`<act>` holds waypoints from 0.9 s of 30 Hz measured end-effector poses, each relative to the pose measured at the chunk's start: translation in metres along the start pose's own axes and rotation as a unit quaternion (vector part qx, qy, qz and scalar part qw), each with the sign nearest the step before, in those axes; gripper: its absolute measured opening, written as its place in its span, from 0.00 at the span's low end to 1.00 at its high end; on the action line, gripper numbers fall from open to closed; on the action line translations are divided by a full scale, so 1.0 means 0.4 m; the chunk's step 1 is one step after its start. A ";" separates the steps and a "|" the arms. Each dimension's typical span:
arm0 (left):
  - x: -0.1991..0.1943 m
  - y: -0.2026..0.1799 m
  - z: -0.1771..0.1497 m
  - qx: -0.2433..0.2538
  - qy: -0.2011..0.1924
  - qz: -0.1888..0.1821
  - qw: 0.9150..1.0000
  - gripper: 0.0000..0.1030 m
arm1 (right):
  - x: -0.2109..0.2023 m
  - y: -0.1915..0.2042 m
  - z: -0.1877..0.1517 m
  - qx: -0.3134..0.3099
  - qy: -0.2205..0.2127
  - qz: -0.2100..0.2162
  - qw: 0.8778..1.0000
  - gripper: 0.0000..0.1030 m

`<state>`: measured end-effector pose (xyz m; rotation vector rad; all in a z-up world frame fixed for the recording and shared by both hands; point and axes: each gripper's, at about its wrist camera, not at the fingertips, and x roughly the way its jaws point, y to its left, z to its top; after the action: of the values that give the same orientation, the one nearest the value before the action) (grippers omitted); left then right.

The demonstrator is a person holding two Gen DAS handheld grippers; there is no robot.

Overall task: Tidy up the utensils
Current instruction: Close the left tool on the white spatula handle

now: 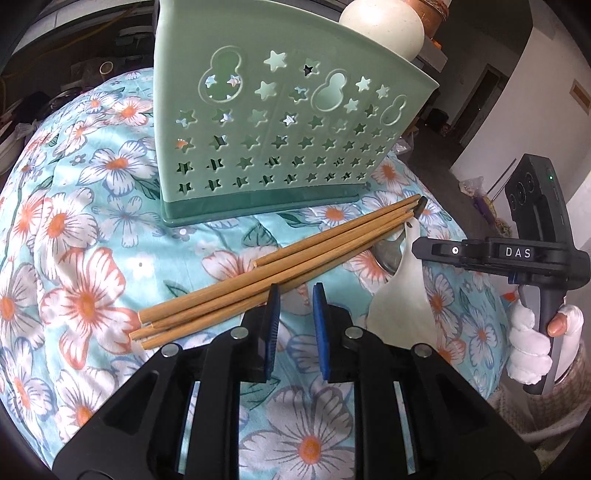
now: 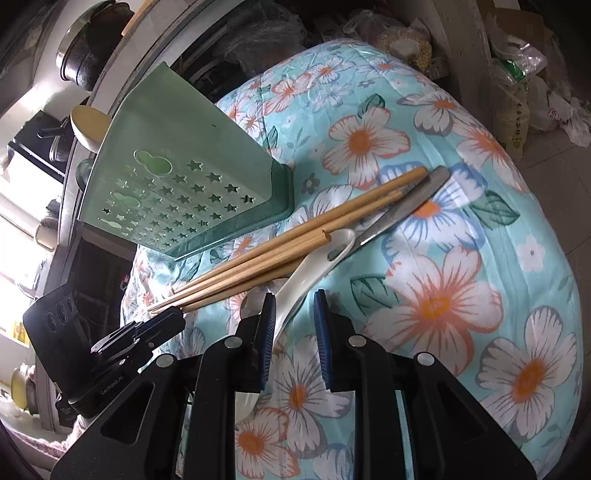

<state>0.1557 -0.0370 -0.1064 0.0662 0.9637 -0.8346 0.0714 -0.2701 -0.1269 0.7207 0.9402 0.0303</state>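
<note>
Several wooden chopsticks [image 1: 280, 269] [image 2: 284, 243] lie in a bundle on the floral cloth in front of the green star-cut utensil holder [image 1: 277, 129] [image 2: 184, 184]. A white spoon [image 1: 402, 306] [image 2: 314, 266] and a grey metal spoon [image 2: 406, 206] lie beside them. My left gripper [image 1: 295, 325] [image 2: 173, 317] hovers over the near ends of the chopsticks, its jaws a narrow gap apart with nothing between them. My right gripper [image 2: 294, 321] [image 1: 421, 253] hangs over the white spoon. The spoon's handle runs along the left pad, and cloth shows between it and the right pad.
A cream ladle [image 1: 380, 29] [image 2: 86, 125] stands in the holder. The floral cloth [image 2: 443, 295] covers a rounded surface that drops away at its edges. Pots, bags and clutter lie beyond it. A gloved hand [image 1: 535, 332] holds the right gripper's handle.
</note>
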 end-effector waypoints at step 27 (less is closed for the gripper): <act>0.033 -0.049 -0.133 -0.156 0.082 -0.229 0.957 0.39 | -0.037 -0.015 -0.095 0.036 0.017 0.049 0.998 0.21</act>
<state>0.1095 -0.0373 -0.1417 -0.3799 1.2829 -1.1005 0.0324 -0.2584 -0.1338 0.8349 0.9422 0.0963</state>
